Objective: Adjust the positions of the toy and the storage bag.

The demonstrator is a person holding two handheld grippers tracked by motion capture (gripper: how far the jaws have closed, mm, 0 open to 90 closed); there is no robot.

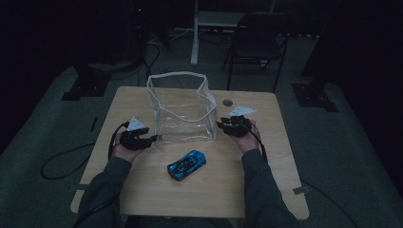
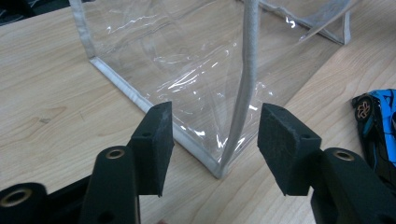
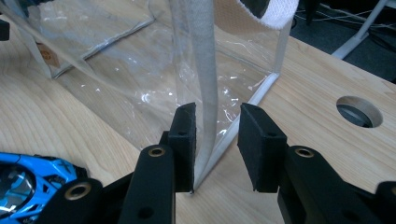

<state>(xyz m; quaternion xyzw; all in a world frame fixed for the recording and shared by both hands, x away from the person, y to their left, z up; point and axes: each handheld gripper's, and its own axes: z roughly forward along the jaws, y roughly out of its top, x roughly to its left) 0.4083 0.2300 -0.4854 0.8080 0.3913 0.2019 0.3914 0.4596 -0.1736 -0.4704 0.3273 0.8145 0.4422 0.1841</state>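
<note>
A clear plastic bag [image 1: 180, 114] with white trim stands upright and open-topped on the wooden table [image 1: 142, 185]. My left gripper [image 1: 154, 138] is at its near left bottom corner. In the left gripper view the jaws [image 2: 215, 112] stand open on either side of the bag's [image 2: 187, 70] corner seam, and neither pad presses on it. My right gripper [image 1: 219, 124] is at the near right corner; its open jaws [image 3: 218, 112] straddle the bag's [image 3: 116, 79] vertical seam, with a gap on one side. A blue toy car [image 1: 187, 165] lies in front of the bag.
The toy car [image 2: 378, 121] sits close beside the bag, between my two hands [image 3: 28, 177]. A round cable hole [image 3: 359, 111] opens in the table behind the right gripper. A chair [image 1: 259, 33] and stand bases sit on the floor beyond the table.
</note>
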